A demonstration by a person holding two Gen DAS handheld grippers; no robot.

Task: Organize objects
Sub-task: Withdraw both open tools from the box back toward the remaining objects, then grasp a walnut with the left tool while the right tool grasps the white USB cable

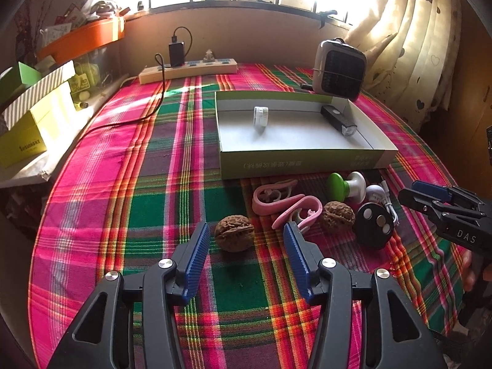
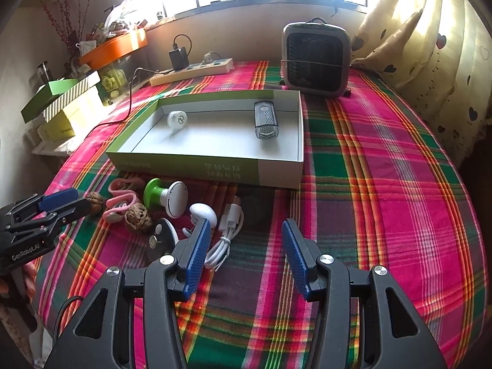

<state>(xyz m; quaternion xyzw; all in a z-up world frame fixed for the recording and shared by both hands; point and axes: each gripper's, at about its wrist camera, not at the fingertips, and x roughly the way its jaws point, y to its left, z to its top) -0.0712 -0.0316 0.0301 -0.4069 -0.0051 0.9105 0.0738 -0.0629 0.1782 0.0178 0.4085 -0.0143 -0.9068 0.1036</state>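
My left gripper is released, jaws spread over the plaid tablecloth with nothing clamped; a walnut lies loose between the fingertips, no pad pressing it; my right gripper also unclenched and empty, its left pad just beside the white USB cable. All places relative to the green-sided cardboard tray: in front of its near wall lie the pink clips, a second walnut, a green-and-white knob-shaped thing, a white rounded object and a black disc with round buttons, all bunched close together; inside the tray, a small white cylinder stands left of centre; a black bike light rests at its right end; behind the tray, a small grey heater to the right, a power strip with a black charger to the left.
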